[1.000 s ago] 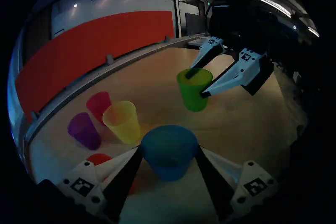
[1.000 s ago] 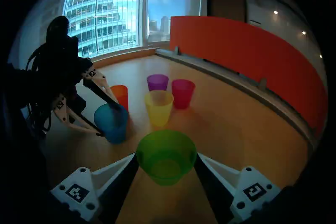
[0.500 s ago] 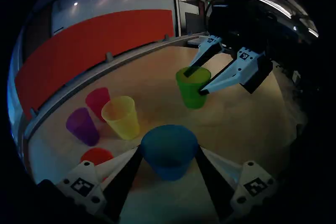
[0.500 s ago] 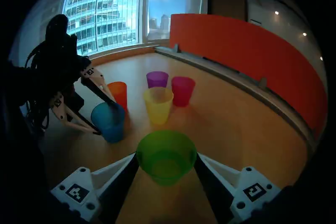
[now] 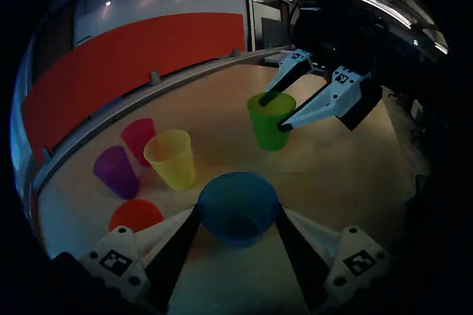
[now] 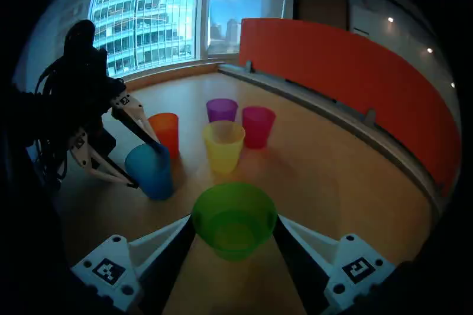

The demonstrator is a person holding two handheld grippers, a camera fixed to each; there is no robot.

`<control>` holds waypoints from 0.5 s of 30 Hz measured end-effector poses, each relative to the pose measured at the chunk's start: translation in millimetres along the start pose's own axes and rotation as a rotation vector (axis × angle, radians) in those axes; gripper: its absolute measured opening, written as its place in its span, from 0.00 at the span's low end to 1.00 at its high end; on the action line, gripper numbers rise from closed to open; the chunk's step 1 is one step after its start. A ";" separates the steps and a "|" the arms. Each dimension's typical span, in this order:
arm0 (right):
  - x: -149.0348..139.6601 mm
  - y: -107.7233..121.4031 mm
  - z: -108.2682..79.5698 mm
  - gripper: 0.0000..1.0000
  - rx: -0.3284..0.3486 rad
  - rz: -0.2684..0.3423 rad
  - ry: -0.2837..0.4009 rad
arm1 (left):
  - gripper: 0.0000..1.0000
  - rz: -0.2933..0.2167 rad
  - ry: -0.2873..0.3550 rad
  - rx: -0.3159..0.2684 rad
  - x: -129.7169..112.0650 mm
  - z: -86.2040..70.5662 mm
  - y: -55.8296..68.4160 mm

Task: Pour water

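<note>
In the left gripper view my left gripper (image 5: 237, 220) is shut on a blue cup (image 5: 238, 204), held upright just above the wooden table (image 5: 331, 167). Farther off, the green cup (image 5: 270, 119) sits between the right gripper's fingers (image 5: 307, 111). In the right gripper view my right gripper (image 6: 234, 229) is shut on that green cup (image 6: 234, 217), which holds a little liquid. To its left the blue cup (image 6: 149, 169) appears, tilted slightly, in the left gripper (image 6: 133, 164), held by a person in dark clothing (image 6: 71, 102).
Yellow (image 6: 223, 145), purple (image 6: 222, 110), magenta (image 6: 258, 126) and orange (image 6: 164, 130) cups stand grouped on the table. A long red panel (image 6: 355, 78) runs along the table's far edge. Windows (image 6: 154, 13) lie beyond.
The blue cup has lifted a little and drifted left in the right gripper view, tilting slightly. The green cup stays gripped, almost still.
</note>
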State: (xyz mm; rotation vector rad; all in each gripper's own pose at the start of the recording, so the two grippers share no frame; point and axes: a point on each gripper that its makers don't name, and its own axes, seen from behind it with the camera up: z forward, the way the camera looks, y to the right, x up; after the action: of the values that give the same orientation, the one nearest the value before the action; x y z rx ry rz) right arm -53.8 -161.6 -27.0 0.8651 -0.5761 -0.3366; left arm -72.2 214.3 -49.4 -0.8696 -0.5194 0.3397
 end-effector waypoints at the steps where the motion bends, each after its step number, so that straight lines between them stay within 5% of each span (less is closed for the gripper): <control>1: 0.0 -0.1 0.3 0.92 0.000 0.000 0.000 | 0.88 -0.001 0.000 0.000 -0.4 -0.3 0.0; 15: -2.7 -2.4 4.6 0.92 -0.001 -0.009 -0.005 | 0.88 -0.006 0.002 0.005 -2.9 -1.4 -1.2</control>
State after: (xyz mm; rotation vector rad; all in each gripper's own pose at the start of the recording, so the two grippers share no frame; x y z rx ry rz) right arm -58.8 -164.5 -27.5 0.8666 -0.5766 -0.3469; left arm -73.8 211.3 -50.0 -0.8633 -0.5191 0.3348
